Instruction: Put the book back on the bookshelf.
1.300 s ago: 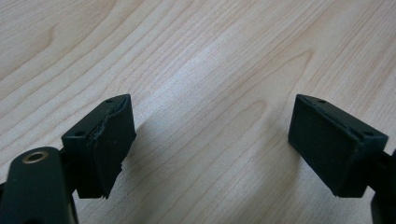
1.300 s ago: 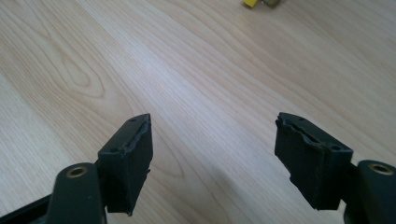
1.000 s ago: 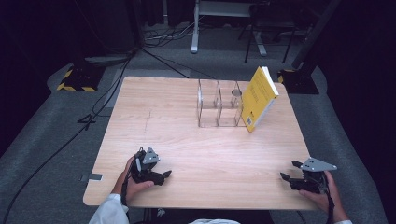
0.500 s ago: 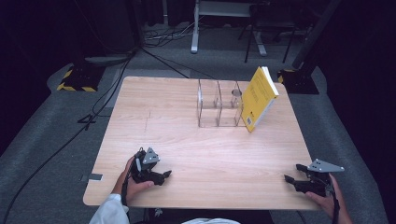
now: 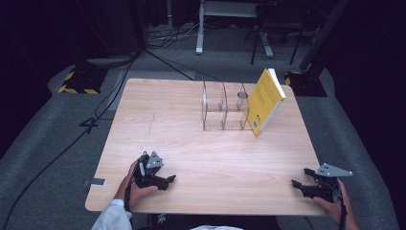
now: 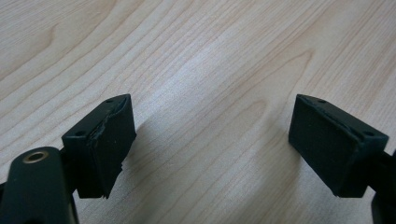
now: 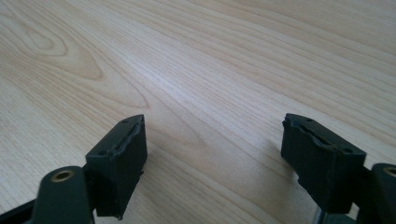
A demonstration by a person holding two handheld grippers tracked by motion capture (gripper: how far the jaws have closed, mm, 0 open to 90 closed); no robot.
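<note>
Wooden table lies bare between wide-apart left fingers, just-widened empty right fingers, and distant yellow book.

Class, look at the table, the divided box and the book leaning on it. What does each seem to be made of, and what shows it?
Table: pale wood or wood-look laminate, matt; grain lines and knots show in both gripper views.
Box: clear plastic, probably acrylic; the tabletop shows through its walls, and the edges glint.
Book: paper pages with a smooth yellow card cover; the white page block shows at the edge.
</note>
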